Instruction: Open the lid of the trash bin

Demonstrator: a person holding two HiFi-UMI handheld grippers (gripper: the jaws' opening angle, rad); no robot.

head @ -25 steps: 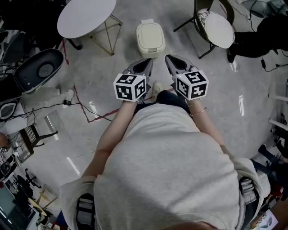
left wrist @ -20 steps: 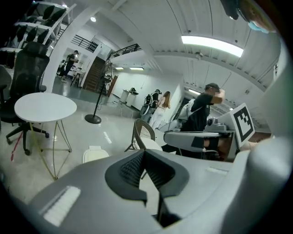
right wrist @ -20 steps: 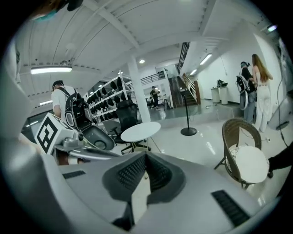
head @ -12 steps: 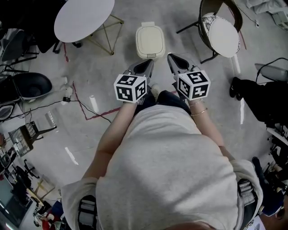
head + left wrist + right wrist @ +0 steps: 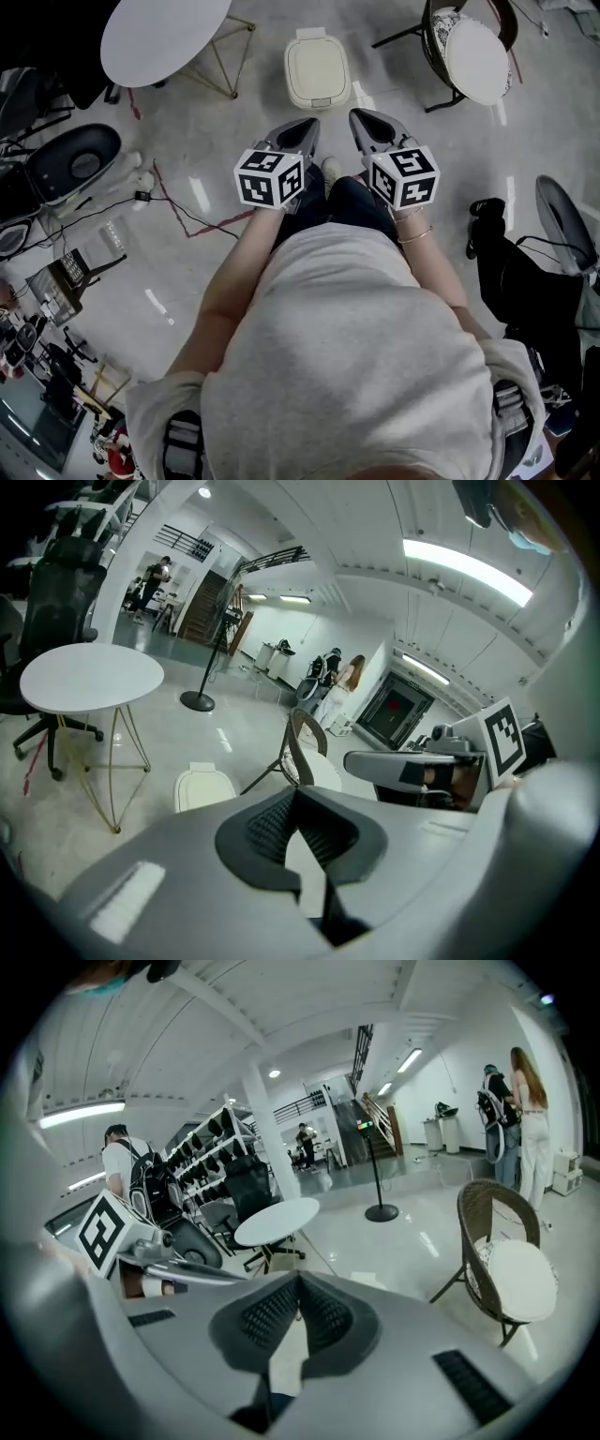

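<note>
Left gripper (image 5: 302, 129) and right gripper (image 5: 362, 119) both hover with jaws closed on nothing, just short of the one cream trash bin (image 5: 317, 67), itself closed, between one round table (image 5: 164, 28) and one chair (image 5: 473, 56).

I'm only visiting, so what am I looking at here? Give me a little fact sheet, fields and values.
Bin: cream trash bin on the floor ahead of the person
Lid: closed
Left gripper: shut, empty, not touching the bin
Right gripper: shut, empty, not touching the bin
Nearby: round white table, chair
</note>
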